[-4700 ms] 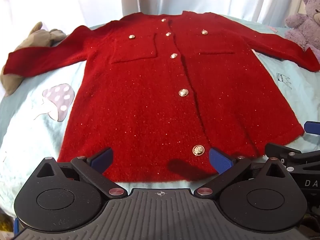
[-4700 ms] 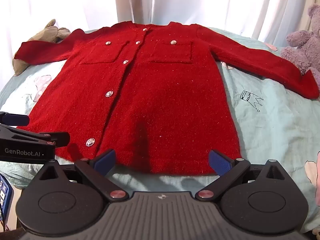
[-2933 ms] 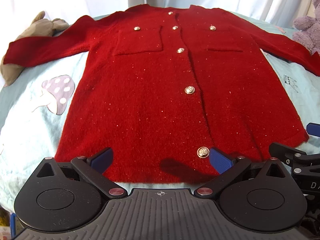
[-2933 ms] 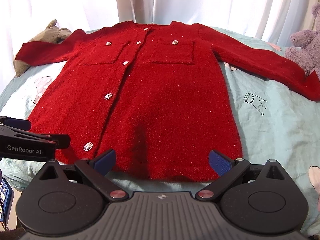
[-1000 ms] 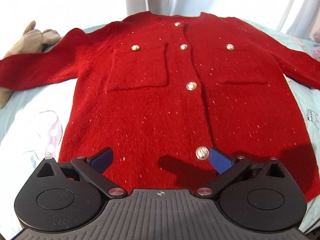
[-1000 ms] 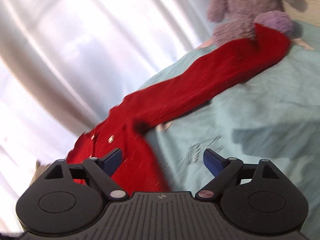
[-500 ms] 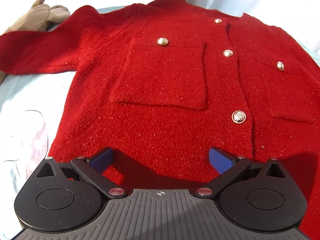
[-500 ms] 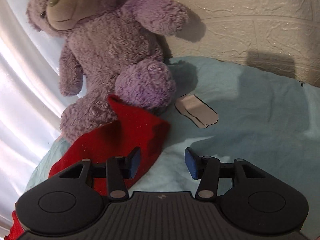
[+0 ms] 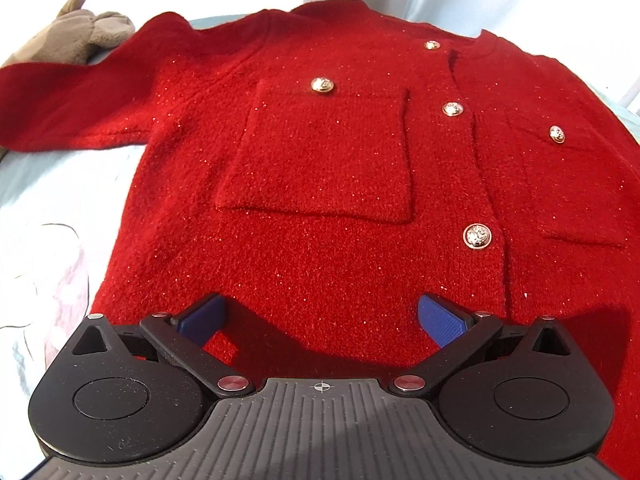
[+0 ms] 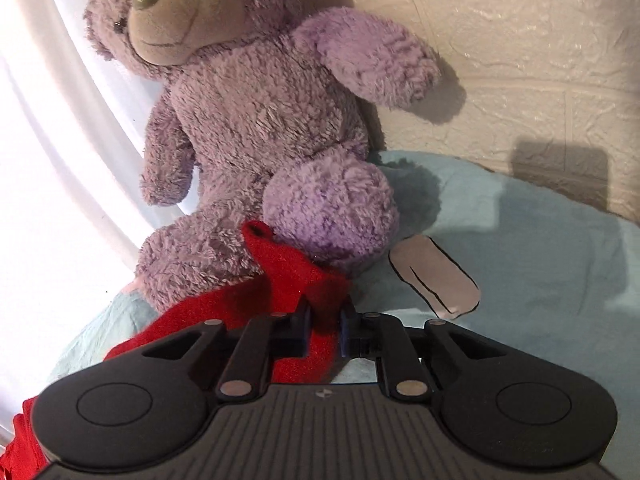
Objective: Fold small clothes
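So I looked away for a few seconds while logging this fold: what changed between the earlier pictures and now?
The right gripper swung from the hem out to the sleeve cuff beside the purple teddy bear, and its jaws shut on the cuff. The left gripper moved up from the hem to below the chest pocket, jaws open. The red cardigan stays flat and buttoned on the light blue sheet.

Left gripper (image 9: 322, 318) fingers spread wide; right gripper (image 10: 325, 330) fingers nearly together.
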A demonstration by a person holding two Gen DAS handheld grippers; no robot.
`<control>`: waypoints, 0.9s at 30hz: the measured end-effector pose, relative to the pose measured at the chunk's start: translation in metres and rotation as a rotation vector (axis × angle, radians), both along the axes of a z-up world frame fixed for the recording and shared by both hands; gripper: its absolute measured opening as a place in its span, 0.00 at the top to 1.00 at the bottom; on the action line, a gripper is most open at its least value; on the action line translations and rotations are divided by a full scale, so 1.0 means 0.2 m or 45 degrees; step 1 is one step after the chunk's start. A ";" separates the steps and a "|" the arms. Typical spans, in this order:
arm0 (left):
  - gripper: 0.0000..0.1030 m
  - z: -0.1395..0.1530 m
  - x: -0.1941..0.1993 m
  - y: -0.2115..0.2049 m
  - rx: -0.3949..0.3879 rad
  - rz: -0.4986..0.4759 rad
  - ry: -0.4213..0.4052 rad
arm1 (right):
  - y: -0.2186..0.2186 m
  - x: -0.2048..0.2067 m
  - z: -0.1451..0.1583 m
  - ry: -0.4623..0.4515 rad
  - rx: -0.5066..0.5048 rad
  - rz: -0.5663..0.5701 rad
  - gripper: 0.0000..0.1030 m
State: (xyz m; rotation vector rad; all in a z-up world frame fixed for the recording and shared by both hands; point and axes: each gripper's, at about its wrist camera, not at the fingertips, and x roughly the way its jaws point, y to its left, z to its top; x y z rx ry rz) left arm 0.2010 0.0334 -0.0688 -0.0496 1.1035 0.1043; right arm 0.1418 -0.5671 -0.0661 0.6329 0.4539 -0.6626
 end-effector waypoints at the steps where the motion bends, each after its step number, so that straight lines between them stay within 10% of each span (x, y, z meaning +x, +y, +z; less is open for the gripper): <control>1: 0.00 0.00 0.00 0.00 -0.002 0.001 -0.001 | 0.04 0.00 0.05 -0.007 -0.051 0.013 0.89; 8: 0.00 0.00 -0.01 0.00 -0.005 0.005 -0.032 | 0.41 0.08 0.39 -0.132 -0.342 0.233 0.89; 18: 0.00 0.13 0.00 0.12 -0.135 0.062 -0.139 | 1.44 0.29 0.62 -0.432 -0.603 0.967 0.89; 21: 0.00 0.21 0.03 0.17 -0.194 0.059 -0.221 | 1.72 0.34 0.48 -0.366 -0.565 1.190 0.88; 24: 0.00 0.28 0.09 0.17 -0.247 -0.006 -0.268 | 1.88 0.38 0.29 -0.119 -0.404 1.356 0.55; 27: 0.00 0.30 0.19 0.14 -0.349 -0.085 -0.273 | 1.88 0.30 0.19 -0.035 -0.340 1.374 0.55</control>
